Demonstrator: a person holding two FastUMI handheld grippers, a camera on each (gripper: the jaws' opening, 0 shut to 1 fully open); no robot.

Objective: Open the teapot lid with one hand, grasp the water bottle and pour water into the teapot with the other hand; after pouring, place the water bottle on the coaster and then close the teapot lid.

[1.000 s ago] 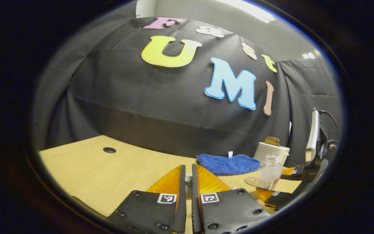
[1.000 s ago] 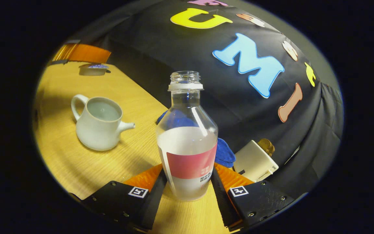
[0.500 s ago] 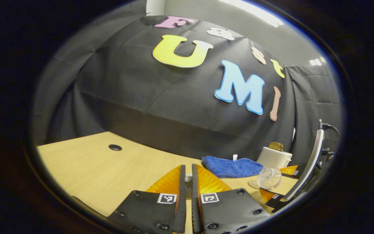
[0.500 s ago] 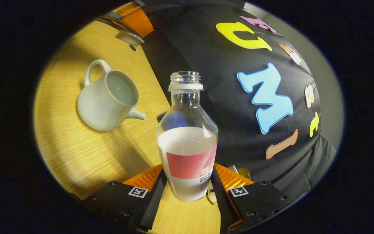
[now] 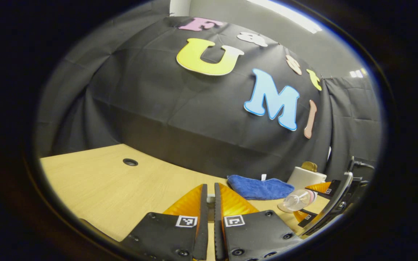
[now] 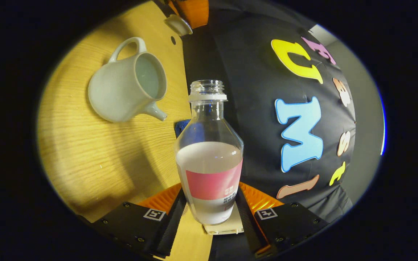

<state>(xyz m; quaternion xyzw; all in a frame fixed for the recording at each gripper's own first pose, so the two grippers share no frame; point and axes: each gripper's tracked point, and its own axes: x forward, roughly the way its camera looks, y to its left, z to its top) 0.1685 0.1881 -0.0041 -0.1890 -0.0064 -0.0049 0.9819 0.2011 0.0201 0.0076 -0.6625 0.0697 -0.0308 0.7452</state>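
Left gripper view: left tongs (image 5: 210, 203) closed to a narrow slit, pinching a small pale piece, judged to be the lid's knob, though too little showed to be sure. Blue cloth (image 5: 259, 187) on the wooden surface (image 5: 114, 188) at 3 o'clock. Water bottle (image 5: 298, 200) at 4 o'clock, tipped over in the right tongs (image 5: 312, 204).

Right gripper view: both fingers pressed on the uncapped, part-full water bottle (image 6: 209, 156). White teapot (image 6: 127, 90) at 11 o'clock, lidless. Lid (image 6: 178, 24) at 12 o'clock, held aloft.

Status: lid off, bottle grasped; pour apparently starting. Coaster placement and closing remained.
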